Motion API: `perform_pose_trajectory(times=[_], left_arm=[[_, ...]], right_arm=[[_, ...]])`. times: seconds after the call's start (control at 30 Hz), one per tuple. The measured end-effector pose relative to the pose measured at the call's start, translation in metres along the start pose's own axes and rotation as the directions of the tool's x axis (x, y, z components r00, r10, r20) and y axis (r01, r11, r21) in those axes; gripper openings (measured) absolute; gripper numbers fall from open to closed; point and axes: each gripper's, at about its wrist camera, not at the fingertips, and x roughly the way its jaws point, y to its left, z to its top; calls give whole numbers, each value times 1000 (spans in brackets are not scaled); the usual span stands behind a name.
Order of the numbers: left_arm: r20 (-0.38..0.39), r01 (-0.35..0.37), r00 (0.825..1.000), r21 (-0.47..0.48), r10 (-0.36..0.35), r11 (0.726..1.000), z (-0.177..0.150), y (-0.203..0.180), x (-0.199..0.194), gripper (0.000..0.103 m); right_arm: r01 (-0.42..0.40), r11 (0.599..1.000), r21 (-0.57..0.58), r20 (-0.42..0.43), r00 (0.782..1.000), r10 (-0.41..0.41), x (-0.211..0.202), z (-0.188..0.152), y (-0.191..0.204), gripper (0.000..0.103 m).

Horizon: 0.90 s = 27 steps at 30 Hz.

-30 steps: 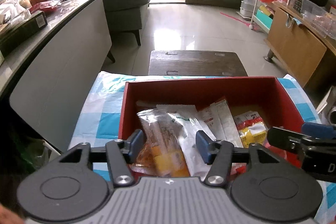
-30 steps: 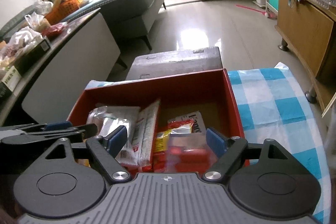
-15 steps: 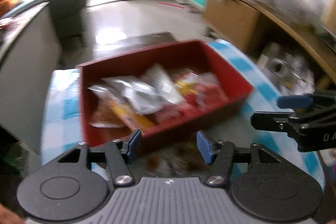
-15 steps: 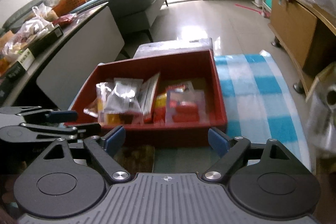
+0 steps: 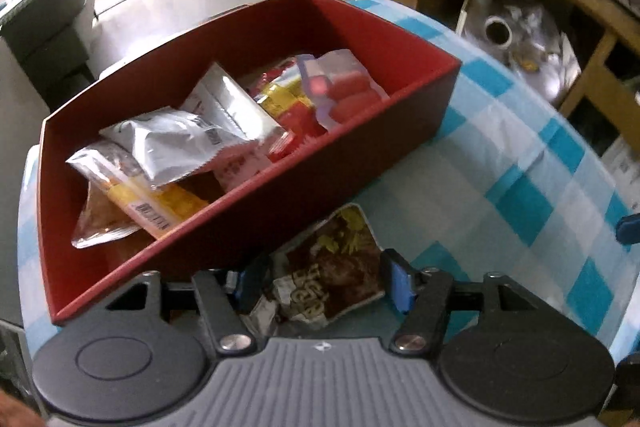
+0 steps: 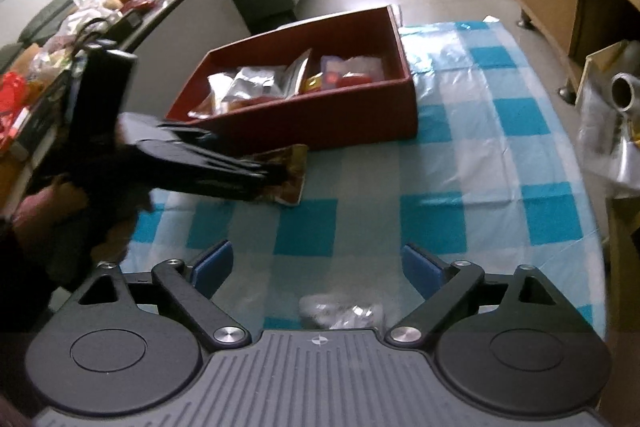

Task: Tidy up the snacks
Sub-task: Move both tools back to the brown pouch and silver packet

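The left gripper (image 5: 320,285), jaws just widening, straddles a brown snack packet (image 5: 332,279) without pressing it; the packet's near edge is hidden. The right gripper (image 6: 318,269), also just widening, stands open over a blurred clear wrapper (image 6: 342,313).

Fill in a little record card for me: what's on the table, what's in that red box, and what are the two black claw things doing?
Surface: table under a blue-and-white checked cloth
Container: red box, open on top
In the box: several snack packets, silver, yellow and red
Outside the box: a brown snack packet lying on the cloth by the box's near wall; a clear crinkly wrapper near the right gripper
Left gripper: jaws just opening, either side of the brown packet, not clamping it
Right gripper: jaws just opening wide, above the clear wrapper, holding nothing
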Motion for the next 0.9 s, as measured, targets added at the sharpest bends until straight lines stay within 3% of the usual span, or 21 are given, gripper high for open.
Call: perform_pose_trajectory(times=[0.1, 0.43, 0.5, 0.6, 0.73, 0.83, 0.9], left_arm=[[-8, -10, 1000, 1, 10, 1000, -7, -2, -4, 65], [-81, 65, 994, -47, -69, 997, -55, -16, -46, 70], [-60, 49, 997, -16, -50, 999, -55, -17, -52, 71], [-46, -44, 998, 31, 45, 999, -50, -18, -43, 76], [-102, -5, 995, 30, 8, 1000, -47, -21, -24, 76], [-88, -70, 993, 106, 80, 992, -51, -31, -20, 80], [-91, -57, 994, 66, 63, 996, -48, -27, -19, 80]], right_arm=[[9, 1000, -17, -35, 999, -10, 5, -6, 0, 97], [47, 995, -91, -134, 989, -59, 17, -29, 5, 97], [52, 992, -118, -171, 983, -72, 25, -36, 8, 97], [80, 985, -152, -203, 973, -110, 35, -41, 11, 97], [101, 982, -159, -241, 961, -138, 51, -40, 11, 97], [117, 974, -195, -258, 952, -166, 60, -44, 14, 95], [129, 970, -208, -236, 955, -177, 60, -43, 15, 92]])
